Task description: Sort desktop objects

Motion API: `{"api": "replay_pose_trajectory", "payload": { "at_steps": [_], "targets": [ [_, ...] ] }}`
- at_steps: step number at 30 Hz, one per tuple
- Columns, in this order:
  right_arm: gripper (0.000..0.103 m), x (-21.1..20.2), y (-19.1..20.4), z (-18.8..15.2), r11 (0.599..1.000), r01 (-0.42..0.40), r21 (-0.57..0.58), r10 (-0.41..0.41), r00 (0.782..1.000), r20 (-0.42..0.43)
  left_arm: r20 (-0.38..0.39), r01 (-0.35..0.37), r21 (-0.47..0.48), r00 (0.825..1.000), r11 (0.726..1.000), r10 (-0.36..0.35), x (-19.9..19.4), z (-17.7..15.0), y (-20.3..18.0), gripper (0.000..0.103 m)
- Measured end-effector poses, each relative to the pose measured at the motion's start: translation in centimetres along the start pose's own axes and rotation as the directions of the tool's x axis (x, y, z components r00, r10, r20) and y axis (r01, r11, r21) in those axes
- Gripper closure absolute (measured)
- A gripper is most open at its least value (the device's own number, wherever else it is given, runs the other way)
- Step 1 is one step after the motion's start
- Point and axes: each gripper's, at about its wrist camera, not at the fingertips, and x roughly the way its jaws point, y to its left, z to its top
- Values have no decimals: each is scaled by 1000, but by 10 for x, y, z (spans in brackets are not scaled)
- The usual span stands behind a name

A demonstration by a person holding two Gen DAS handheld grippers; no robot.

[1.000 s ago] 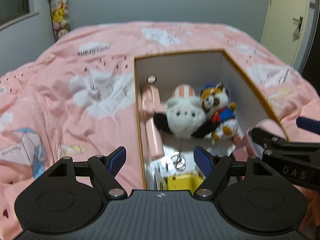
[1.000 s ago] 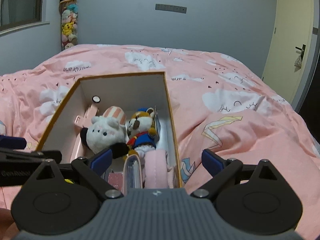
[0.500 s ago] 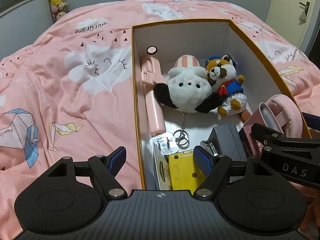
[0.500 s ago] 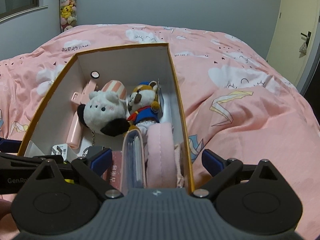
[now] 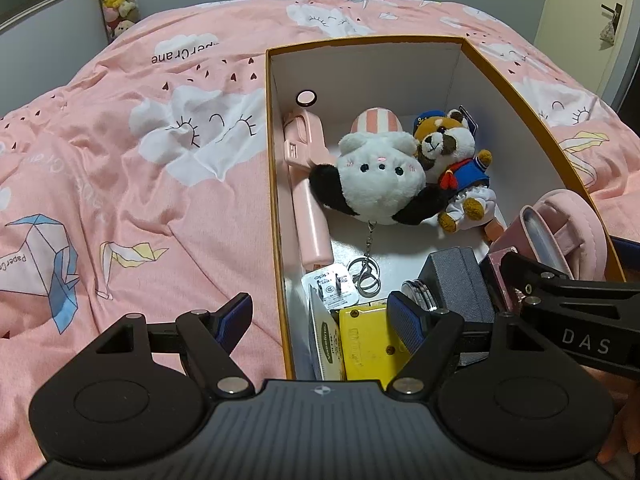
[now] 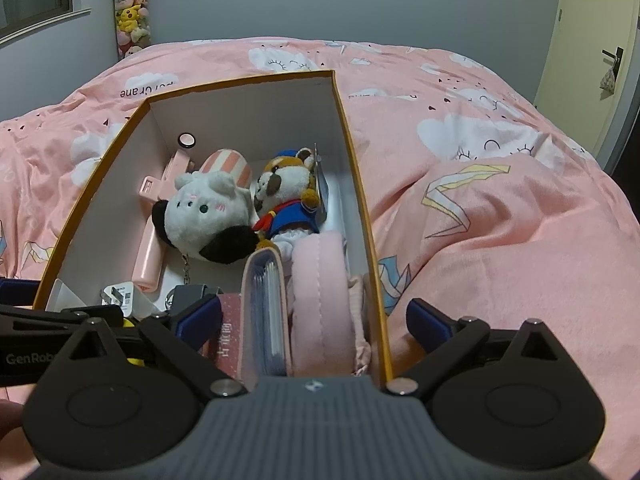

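An orange-rimmed white box (image 5: 276,200) (image 6: 352,152) lies on the pink bed. It holds a white-and-black plush (image 5: 376,184) (image 6: 204,216), a red panda plush (image 5: 452,156) (image 6: 288,192), a pink selfie stick (image 5: 308,200), a key ring (image 5: 364,276), a yellow box (image 5: 368,344), a grey box (image 5: 460,280) and a pink card pouch (image 6: 296,300) (image 5: 560,228). My left gripper (image 5: 320,316) is open and empty, straddling the box's near left wall. My right gripper (image 6: 316,316) is open and empty, straddling the pouch and the near right wall.
The pink bedspread (image 5: 140,180) with cloud and paper-crane prints surrounds the box. A hanging column of plush toys (image 6: 130,8) is at the far left wall. A door (image 6: 592,60) is at the right. The right gripper's arm (image 5: 580,320) crosses the left wrist view.
Both grippers have tilted down and moved closer over the near end of the box, showing more of its contents. Both stay open. The objects in the box have not moved.
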Motion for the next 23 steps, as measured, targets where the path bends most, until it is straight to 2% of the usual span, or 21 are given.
{"api": "replay_pose_trajectory", "payload": {
  "at_steps": [23],
  "targets": [
    [2,1,0,0,1000,-2,-1,2,1000,0,-2,1,-1,1000,1000,-1,0,0,0,15]
  ]
}}
